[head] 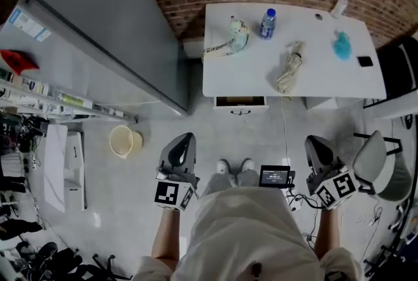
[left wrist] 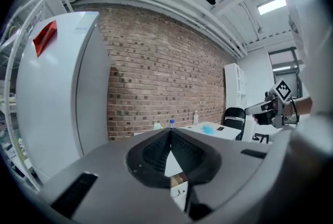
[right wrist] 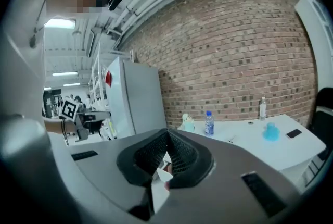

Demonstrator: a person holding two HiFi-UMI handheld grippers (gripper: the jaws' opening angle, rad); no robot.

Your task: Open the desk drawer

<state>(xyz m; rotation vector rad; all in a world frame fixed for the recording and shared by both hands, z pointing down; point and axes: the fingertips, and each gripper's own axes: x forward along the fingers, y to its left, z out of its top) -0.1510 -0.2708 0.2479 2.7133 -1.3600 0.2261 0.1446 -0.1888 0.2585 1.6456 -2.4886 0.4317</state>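
Observation:
The white desk (head: 326,80) stands against the brick wall, some way ahead of me. Under its left end is the drawer (head: 240,105), with a dark handle on its front and a strip of brown inside showing from above. My left gripper (head: 186,138) and right gripper (head: 312,141) are held up in front of my body, far short of the desk, both shut on nothing. In the left gripper view the jaws meet at a point (left wrist: 170,132), and the drawer front (left wrist: 180,190) shows below them. The right gripper's jaws (right wrist: 167,135) are likewise pressed together.
A tall grey fridge (head: 104,18) stands left of the desk. On the desk lie a water bottle (head: 267,23), a folded umbrella (head: 289,68), a blue thing (head: 342,46) and a phone (head: 365,61). A chair (head: 379,165) is at the right, a pale bucket (head: 122,140) at the left.

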